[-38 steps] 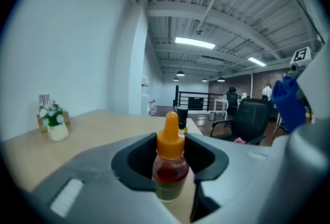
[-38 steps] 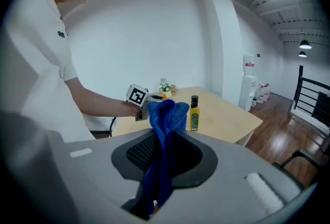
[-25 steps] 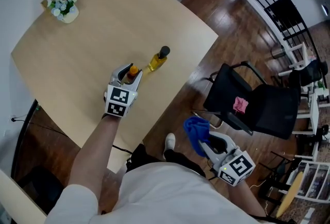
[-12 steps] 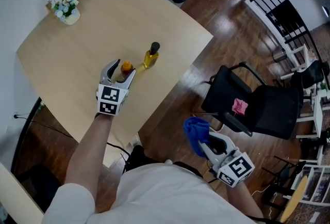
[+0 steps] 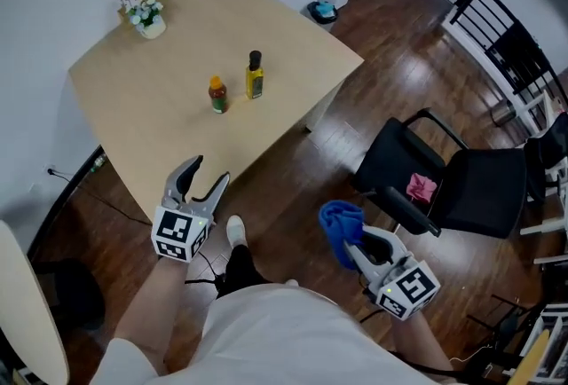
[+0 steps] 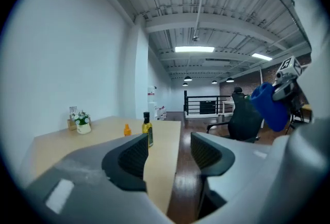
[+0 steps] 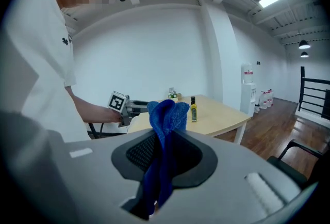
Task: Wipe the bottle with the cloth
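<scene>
Two bottles stand on the light wooden table: a yellow oil bottle with a black cap and a small orange-capped bottle to its left. My left gripper hangs off the table's near edge, well short of both bottles. Its jaws are wide and closing, with nothing between them. The left gripper view shows the oil bottle far beyond the left gripper. My right gripper is over the floor, shut on a bunched blue cloth; the cloth sticks up out of the jaws.
A small flower pot sits at the table's far corner. A black office chair with a pink thing on its seat stands to the right on the dark wood floor. Black chairs stand at the upper right.
My left gripper opened off the small orange-capped bottle and drew back from the table's middle to its near edge. The view pulled away from the table. The right gripper kept the cloth.
</scene>
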The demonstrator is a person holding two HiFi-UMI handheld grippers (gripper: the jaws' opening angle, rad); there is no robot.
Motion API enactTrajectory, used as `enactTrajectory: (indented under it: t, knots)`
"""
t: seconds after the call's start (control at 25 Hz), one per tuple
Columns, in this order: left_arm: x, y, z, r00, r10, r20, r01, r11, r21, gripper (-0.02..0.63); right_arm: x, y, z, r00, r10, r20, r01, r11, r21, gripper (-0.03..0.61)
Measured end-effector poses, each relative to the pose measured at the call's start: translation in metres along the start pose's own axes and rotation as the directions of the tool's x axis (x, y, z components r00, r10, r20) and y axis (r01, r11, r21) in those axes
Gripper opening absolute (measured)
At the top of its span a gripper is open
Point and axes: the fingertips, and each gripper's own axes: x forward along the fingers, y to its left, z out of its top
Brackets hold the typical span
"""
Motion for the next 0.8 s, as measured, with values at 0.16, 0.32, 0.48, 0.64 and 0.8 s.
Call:
enactTrajectory:
  t: [0.16,0.32,0.48,0.64,0.8]
  knots:
    - [-0.080,-0.100,0.004,1.000,0.003,0.001,-0.003,1.000,-0.006,0.264,-0.047,0.017,-0.032,0.996,0.077,0.040,-0.077,0.997,-0.011,0.081]
    - [-0.146,-0.176,0.011,1.000,-0.020,0.001,0.020,1.000,-0.006,0.264,-0.077,0.046,-0.038,0.984,0.167,0.061,-0.165,0.986,-0.035,0.081]
    - [-0.186,-0.220,0.003,0.996,-0.069,-0.054,0.068,0.998,-0.017,0.256,-0.114,0.072,-0.034,0.979,0.178,0.103,-0.173,0.983,-0.055,0.081]
    - [-0.203,-0.236,0.018,0.994,-0.110,-0.012,0.110,0.994,-0.013,0.256,-0.136,0.091,-0.035,0.981,0.145,0.128,-0.139,0.989,-0.054,0.081]
    - [-0.233,-0.242,0.041,0.989,-0.134,0.070,0.135,0.991,-0.013,0.257,-0.147,0.121,-0.036,0.982,0.126,0.139,-0.121,0.992,-0.040,0.081]
